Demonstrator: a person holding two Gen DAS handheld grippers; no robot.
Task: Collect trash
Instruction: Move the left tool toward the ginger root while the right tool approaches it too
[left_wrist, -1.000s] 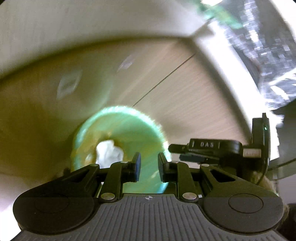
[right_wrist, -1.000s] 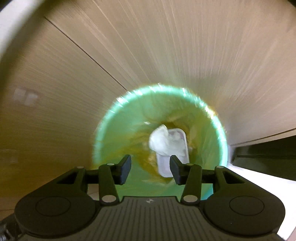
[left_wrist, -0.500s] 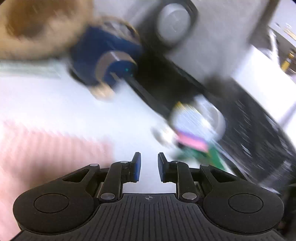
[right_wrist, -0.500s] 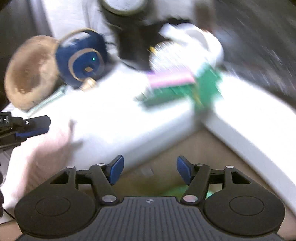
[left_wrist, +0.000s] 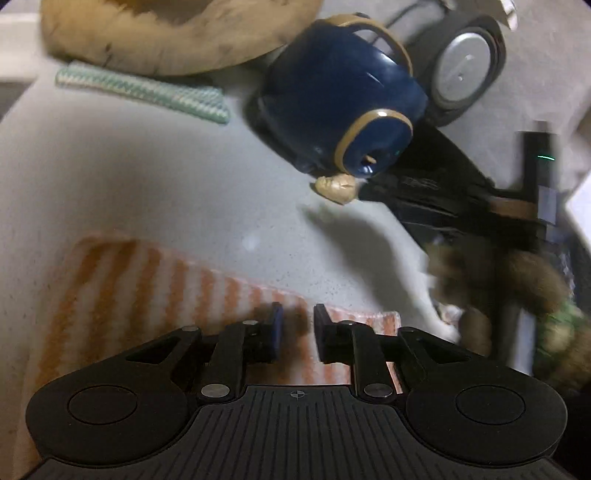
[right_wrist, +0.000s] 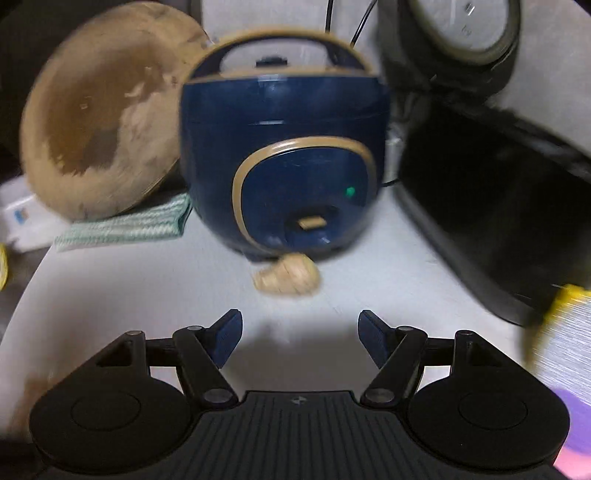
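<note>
A crumpled beige scrap lies on the white counter right against the front of a navy rice cooker. My right gripper hovers a short way in front of the scrap, its jaws wide and opening, nothing between them. The same scrap shows in the left wrist view, well ahead and to the right. My left gripper hangs over an orange-striped cloth, its jaws narrow and closing with a small empty gap.
A round wooden board leans at the back left with a green-white cloth under it. A black appliance stands to the right of the cooker. A yellow and purple packet is at the right edge. A brown fuzzy sleeve shows at right.
Both views have swung up from a green bin on the wooden floor, with white trash inside, to the counter. The right jaws have spread wider; the left jaws have narrowed slightly.
</note>
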